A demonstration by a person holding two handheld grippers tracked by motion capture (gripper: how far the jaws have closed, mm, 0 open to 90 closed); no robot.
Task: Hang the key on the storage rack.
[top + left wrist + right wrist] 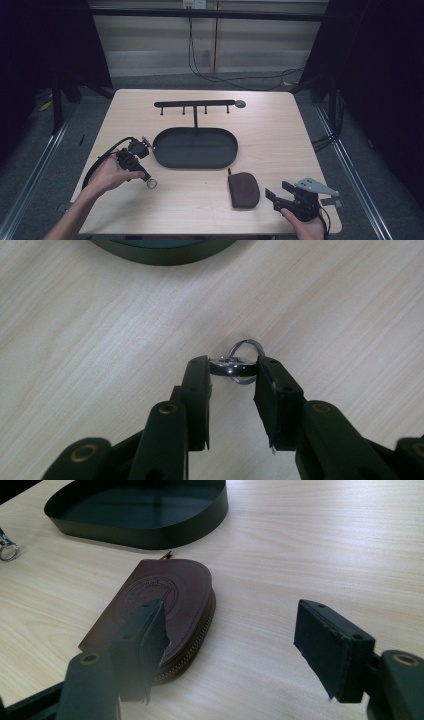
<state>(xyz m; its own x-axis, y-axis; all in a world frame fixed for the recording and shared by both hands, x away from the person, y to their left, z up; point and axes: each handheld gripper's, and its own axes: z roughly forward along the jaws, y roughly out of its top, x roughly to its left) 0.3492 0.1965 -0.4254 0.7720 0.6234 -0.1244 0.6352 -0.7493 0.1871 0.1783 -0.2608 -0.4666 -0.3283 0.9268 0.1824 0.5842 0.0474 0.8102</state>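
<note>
Left gripper view: claw [234,371] clamps metal clasp [232,367] lying crosswise.

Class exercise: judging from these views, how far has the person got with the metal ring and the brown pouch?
Done: nothing sits in the tray or on the hook rack. In hand: the left gripper is shut on the metal ring. Left: the brown pouch lies on the table beside the open right gripper.

Room: dim, dark at both sides.
Counter [280,145]: evenly lit from above, soft faint shadows.
Gripper views: brighter, nearest jaw parts blurred.
Glare: none.
</note>
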